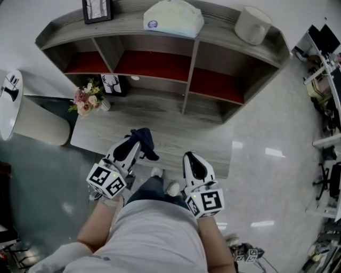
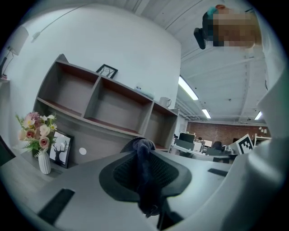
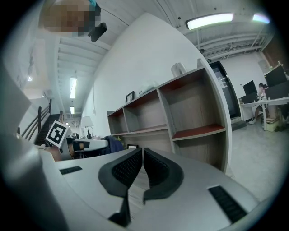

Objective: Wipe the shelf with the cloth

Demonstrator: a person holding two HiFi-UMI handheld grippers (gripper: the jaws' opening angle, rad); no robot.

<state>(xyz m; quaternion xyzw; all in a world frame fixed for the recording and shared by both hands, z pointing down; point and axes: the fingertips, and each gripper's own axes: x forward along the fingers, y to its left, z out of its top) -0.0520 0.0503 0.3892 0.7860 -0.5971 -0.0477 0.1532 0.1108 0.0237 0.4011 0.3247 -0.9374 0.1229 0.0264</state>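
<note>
- Left gripper (image 1: 137, 144): jaws clamped on a dark blue cloth (image 1: 144, 140); in the left gripper view the cloth (image 2: 144, 178) hangs bunched between the pads.
- Cloth position: over the grey wooden ledge (image 1: 101, 130) at the foot of the shelf unit (image 1: 187, 74); whether it touches the ledge cannot be told.
- Right gripper (image 1: 193, 158): jaws drawn nearly together, a thin slit between them, nothing held.
- Ledge contents: flower vase (image 1: 88, 100), deer picture (image 1: 113, 84).
- Shelf top: picture frame (image 1: 97, 9), white bag (image 1: 173, 18), white cylinder (image 1: 252, 25).
</note>
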